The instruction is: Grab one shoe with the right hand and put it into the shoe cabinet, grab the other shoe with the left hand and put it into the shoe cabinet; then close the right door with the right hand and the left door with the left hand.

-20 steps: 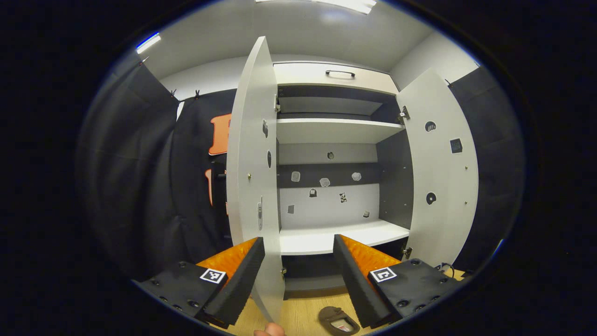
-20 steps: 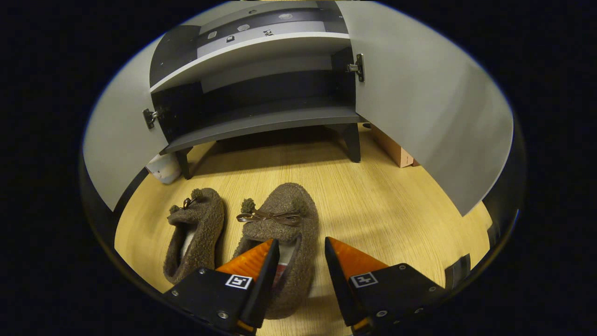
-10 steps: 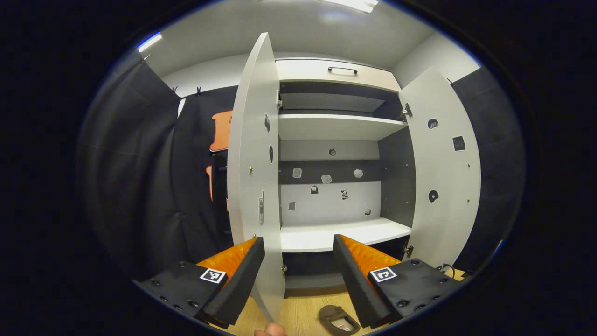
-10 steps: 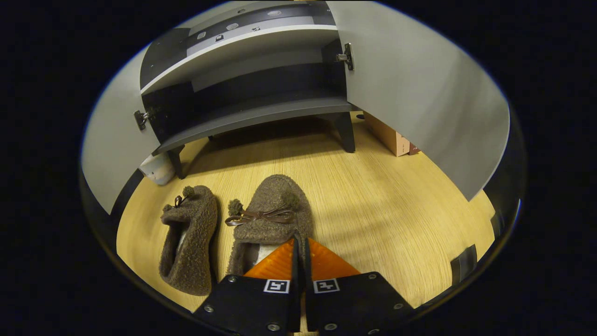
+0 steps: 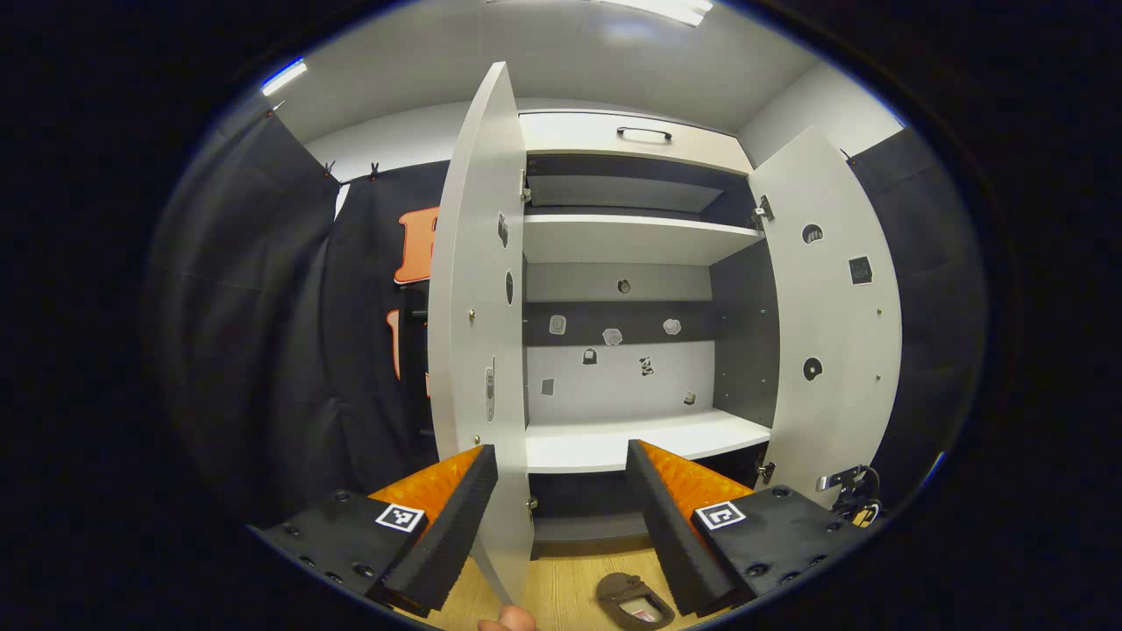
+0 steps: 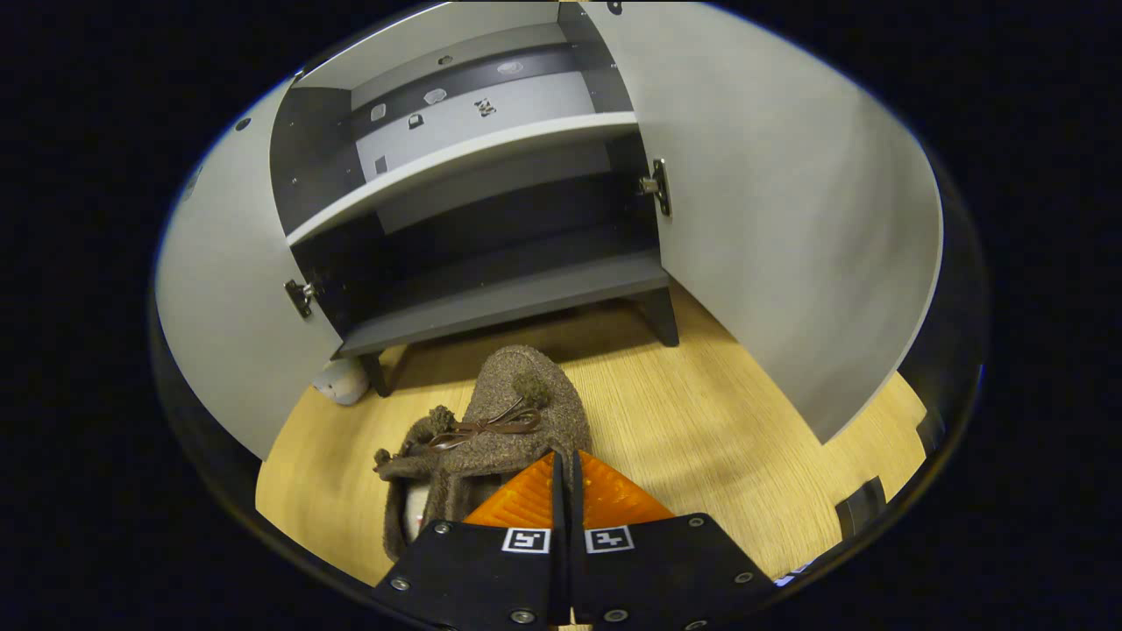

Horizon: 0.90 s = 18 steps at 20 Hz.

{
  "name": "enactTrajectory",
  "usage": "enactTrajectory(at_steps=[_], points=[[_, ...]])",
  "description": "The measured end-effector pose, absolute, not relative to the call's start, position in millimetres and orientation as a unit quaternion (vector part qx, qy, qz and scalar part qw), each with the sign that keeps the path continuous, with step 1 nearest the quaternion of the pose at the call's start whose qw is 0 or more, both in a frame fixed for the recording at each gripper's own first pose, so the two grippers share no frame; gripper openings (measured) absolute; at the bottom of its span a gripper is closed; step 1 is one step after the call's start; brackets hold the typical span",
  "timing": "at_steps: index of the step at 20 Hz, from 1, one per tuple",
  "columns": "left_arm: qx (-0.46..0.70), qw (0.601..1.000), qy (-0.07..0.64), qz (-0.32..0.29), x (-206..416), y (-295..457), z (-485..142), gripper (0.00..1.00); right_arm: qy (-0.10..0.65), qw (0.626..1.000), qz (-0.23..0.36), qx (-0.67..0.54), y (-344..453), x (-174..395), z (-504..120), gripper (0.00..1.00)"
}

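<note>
Fuzzy brown slipper pinched by right claw.

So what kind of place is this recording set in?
Most likely a staged recording booth, not a home: black cloth walls hang around a shoe cabinet with both doors open, standing on a wood-look floor, with a slipper in the right gripper.

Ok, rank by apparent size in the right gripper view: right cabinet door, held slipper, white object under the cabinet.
1. Right cabinet door, by far the largest.
2. Held slipper, though it sits nearest the camera, which inflates it.
3. White object, smallest and partly hidden behind the left door.
</note>
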<state>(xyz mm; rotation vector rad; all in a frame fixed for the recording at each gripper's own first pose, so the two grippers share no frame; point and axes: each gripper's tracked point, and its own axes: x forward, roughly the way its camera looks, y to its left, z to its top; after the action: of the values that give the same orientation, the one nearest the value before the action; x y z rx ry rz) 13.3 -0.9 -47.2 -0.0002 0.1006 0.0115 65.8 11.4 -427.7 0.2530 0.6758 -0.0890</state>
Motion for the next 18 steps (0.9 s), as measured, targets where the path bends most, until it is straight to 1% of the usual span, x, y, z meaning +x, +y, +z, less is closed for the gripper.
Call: enactTrajectory(at_steps=[6,10,13,18], points=[[0.012,0.999,0.033,0.009,12,-2,-44,0.95,0.272,0.954,-0.023,0.126,29,86,-329,0.00],[0.007,0.999,0.035,-0.007,10,-11,-50,0.96,0.215,0.969,-0.025,0.117,32,109,-250,0.00],[0.017,0.999,0.033,-0.006,13,-11,-55,0.96,0.185,0.975,-0.029,0.118,32,133,-203,0.00],[0.015,0.999,0.035,-0.013,19,-11,-63,0.96,0.159,0.980,-0.047,0.111,25,186,-150,0.00]])
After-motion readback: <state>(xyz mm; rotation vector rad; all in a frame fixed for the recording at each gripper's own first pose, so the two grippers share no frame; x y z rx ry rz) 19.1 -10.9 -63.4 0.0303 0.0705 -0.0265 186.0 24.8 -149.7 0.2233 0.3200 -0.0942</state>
